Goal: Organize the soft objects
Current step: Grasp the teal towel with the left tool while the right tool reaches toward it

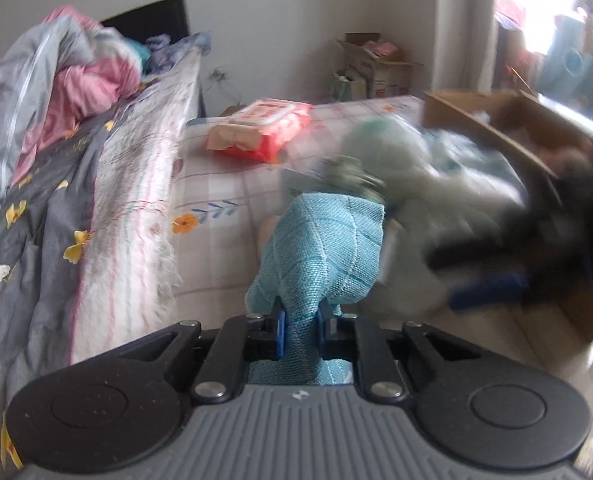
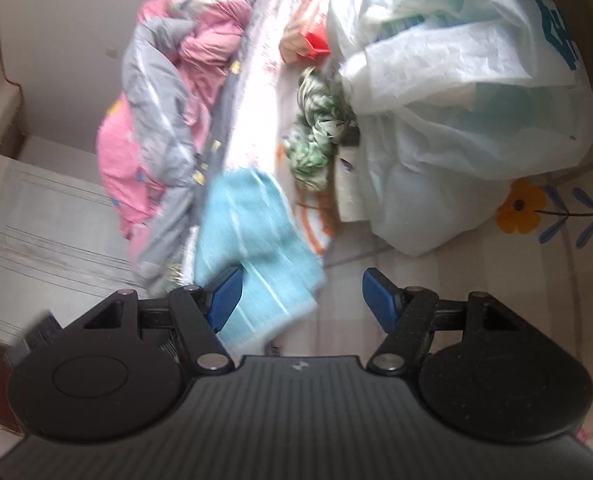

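Note:
A light blue woven cloth (image 1: 324, 248) hangs lifted above the checked bed sheet (image 1: 216, 184), pinched between the blue pads of my left gripper (image 1: 300, 332), which is shut on it. The same blue cloth (image 2: 252, 240) shows blurred in the right wrist view, just beyond the left fingertip. My right gripper (image 2: 302, 300) stands open over the sheet with nothing pressed between its pads; it also appears as a dark blur (image 1: 536, 256) at the right of the left wrist view. A green-and-white patterned cloth bundle (image 2: 316, 136) lies beside a white plastic bag (image 2: 456, 100).
A pink and grey quilt (image 1: 56, 80) is heaped at the left on the bed. A red pack of wipes (image 1: 264, 128) lies on the sheet. A cardboard box (image 1: 508, 120) stands open at the right. More boxes (image 1: 372, 64) sit by the far wall.

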Demonstrator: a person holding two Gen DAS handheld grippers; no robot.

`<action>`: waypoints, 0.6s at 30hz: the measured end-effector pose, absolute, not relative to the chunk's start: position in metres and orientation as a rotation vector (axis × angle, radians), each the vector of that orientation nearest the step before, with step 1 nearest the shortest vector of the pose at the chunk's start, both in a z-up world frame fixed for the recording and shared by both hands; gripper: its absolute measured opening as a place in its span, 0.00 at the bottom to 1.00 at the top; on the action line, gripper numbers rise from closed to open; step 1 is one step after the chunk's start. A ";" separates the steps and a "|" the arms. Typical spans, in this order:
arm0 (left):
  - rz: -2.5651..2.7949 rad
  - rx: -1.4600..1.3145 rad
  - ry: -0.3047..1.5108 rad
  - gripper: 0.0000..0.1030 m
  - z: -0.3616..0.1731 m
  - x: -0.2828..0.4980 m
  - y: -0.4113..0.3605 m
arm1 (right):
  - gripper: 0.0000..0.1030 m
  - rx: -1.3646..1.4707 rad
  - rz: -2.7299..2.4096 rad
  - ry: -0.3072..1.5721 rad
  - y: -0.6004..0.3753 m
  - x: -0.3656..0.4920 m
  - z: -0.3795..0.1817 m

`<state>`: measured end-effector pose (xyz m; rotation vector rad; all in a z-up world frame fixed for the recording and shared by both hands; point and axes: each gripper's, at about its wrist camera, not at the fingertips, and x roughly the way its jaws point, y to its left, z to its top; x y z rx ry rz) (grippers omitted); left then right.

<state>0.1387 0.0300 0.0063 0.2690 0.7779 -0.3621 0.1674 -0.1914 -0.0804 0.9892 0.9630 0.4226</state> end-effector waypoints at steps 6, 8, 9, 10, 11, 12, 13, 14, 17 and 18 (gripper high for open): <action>-0.402 0.332 0.823 0.15 -0.035 0.099 0.004 | 0.66 0.988 0.443 1.041 -0.186 0.164 -0.089; -0.413 0.322 0.825 0.16 -0.043 0.092 0.002 | 0.66 0.965 0.433 1.081 -0.182 0.160 -0.095; -0.416 0.314 0.822 0.17 -0.045 0.089 0.001 | 0.66 0.956 0.423 1.103 -0.181 0.159 -0.098; -0.419 0.304 0.824 0.18 -0.047 0.087 0.001 | 0.66 0.954 0.415 1.124 -0.179 0.157 -0.102; -0.424 0.293 0.830 0.20 -0.048 0.087 0.002 | 0.66 0.959 0.406 1.144 -0.179 0.155 -0.106; -0.437 0.284 0.836 0.23 -0.049 0.086 0.002 | 0.66 0.964 0.401 1.156 -0.178 0.153 -0.110; -0.448 0.276 0.839 0.23 -0.050 0.084 0.002 | 0.66 0.969 0.397 1.165 -0.179 0.151 -0.112; -0.458 0.269 0.843 0.26 -0.050 0.083 0.003 | 0.66 0.976 0.394 1.171 -0.179 0.149 -0.114; -0.479 0.243 0.856 0.33 -0.054 0.080 0.004 | 0.66 1.005 0.389 1.179 -0.180 0.148 -0.120; -0.479 0.237 0.859 0.35 -0.055 0.080 0.004 | 0.66 1.008 0.380 1.180 -0.180 0.149 -0.122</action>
